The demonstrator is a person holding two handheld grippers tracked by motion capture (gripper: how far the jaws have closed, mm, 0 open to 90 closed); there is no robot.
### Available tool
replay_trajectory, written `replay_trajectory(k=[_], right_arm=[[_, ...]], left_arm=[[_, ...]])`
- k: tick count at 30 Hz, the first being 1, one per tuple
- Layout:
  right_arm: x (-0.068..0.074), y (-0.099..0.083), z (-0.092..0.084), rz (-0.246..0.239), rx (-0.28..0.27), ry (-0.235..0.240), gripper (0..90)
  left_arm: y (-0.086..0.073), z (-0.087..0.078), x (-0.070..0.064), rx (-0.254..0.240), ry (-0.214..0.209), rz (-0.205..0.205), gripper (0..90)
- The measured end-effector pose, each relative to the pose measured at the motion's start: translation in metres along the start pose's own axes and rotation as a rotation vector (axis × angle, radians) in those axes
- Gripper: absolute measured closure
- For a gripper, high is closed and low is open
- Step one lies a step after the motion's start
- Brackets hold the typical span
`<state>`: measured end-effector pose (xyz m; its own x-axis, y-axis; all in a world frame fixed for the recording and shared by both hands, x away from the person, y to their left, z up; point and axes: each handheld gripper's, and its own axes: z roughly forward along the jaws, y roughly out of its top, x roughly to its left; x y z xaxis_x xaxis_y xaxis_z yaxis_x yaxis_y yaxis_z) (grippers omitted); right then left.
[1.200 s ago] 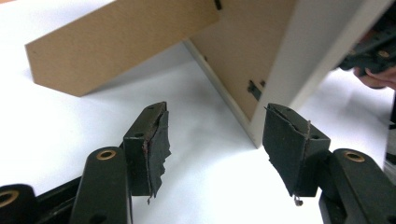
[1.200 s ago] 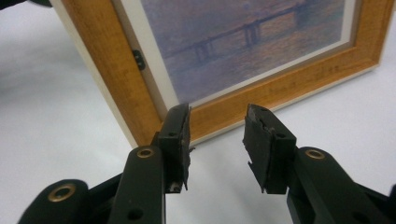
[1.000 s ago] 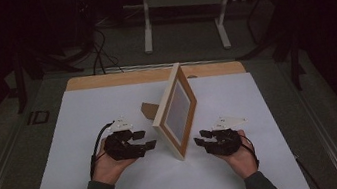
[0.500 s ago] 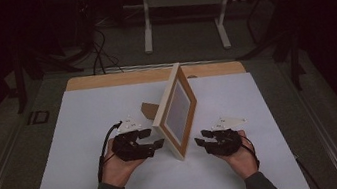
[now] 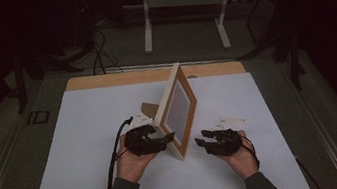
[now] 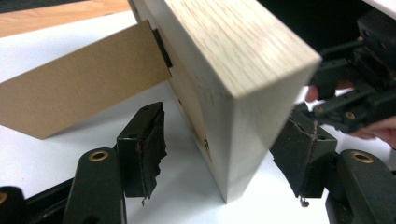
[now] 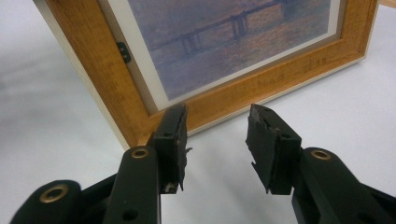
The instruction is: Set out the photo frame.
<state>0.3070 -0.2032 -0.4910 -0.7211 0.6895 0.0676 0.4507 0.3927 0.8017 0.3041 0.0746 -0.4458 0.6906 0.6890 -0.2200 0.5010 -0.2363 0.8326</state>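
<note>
A wooden picture frame (image 5: 179,110) stands upright on the white table, propped by a brown cardboard easel leg (image 6: 79,93) at its back. My left gripper (image 5: 169,140) is open at the frame's near lower corner (image 6: 233,154). One pad (image 6: 142,144) stands clear of the back side and the other pad (image 6: 308,149) is beside the front edge, so the corner lies between the jaws. My right gripper (image 5: 202,140) is open just in front of the frame's face, its jaws empty. In the right gripper view it (image 7: 217,135) points at the orange-brown lower border (image 7: 224,98) under a bluish bridge picture.
The white sheet (image 5: 87,137) covers the table, with a bare wooden strip (image 5: 103,80) along the far edge. Beyond the table a white metal stand (image 5: 183,1) and cables (image 5: 100,54) sit on the dark floor. Open room lies left and right of the frame.
My left hand has moved right, up to the frame, and its jaws now straddle the near corner. The right hand and the frame have stayed put.
</note>
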Motion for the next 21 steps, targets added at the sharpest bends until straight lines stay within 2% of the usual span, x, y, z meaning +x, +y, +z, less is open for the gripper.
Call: replay_trajectory(k=[5,7,21], right_arm=[[0.000,0.000,0.000,-0.005,0.004,-0.001,57.1],[0.000,0.000,0.000,-0.006,0.004,0.000,57.1],[-0.001,-0.001,0.001,-0.001,0.007,0.000,57.1]], left_arm=[[0.003,0.004,-0.001,-0.010,0.033,-0.031,38.0],[0.004,0.006,-0.002,-0.014,0.030,-0.046,39.2],[0.006,0.014,-0.007,-0.015,0.072,-0.070,49.6]])
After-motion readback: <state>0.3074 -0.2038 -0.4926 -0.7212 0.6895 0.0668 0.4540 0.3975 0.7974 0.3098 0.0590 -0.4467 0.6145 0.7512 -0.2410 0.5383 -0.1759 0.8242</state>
